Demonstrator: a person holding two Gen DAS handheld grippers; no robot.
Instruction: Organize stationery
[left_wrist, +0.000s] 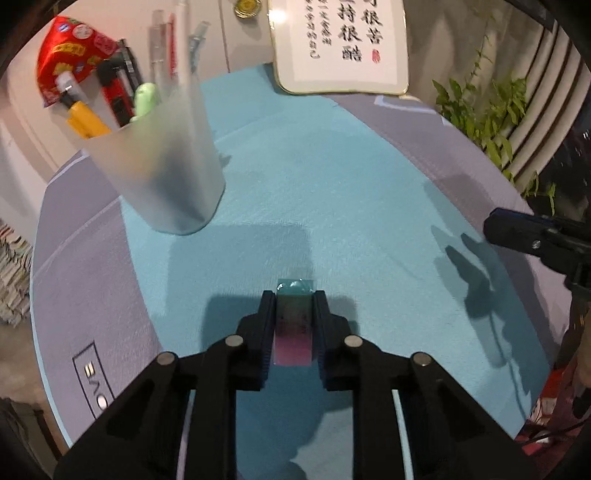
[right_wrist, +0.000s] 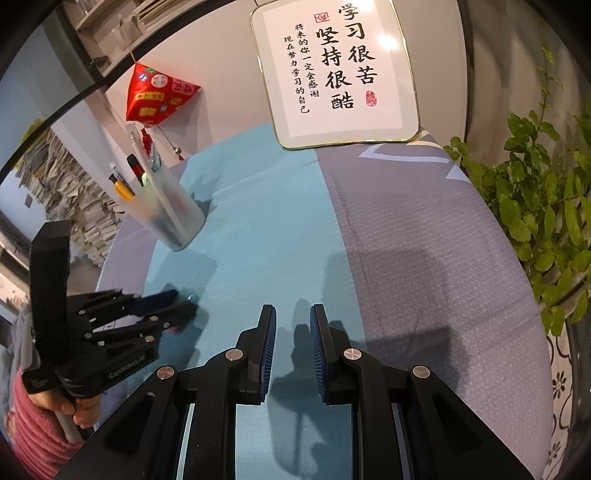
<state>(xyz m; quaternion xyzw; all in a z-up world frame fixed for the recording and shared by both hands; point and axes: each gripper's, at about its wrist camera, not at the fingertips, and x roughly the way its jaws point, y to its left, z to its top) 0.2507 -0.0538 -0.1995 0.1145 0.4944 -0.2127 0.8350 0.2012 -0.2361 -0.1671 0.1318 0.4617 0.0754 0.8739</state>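
A frosted translucent plastic pen cup (left_wrist: 162, 162) is standing ahead and to the left of the left gripper (left_wrist: 294, 325), pens sitting in it. A white framed calligraphy board (left_wrist: 340, 44) is leaning at the far edge, ahead. The right gripper (right_wrist: 293, 343) is hanging off to the right.

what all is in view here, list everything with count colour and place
pen cup: 1, frosted white, far left on the mat
pens and markers: several, yellow, red, black, green, clear, standing in the cup
flat item: 1, pink and teal, between the left fingers
mat: 1, teal and grey, covers the table
calligraphy frame: 1, white, gold rim, far edge
pouch: 1, red, hanging on the wall
plant: 1, green, right edge
left gripper: black, shut on the item
right gripper: black, open, empty
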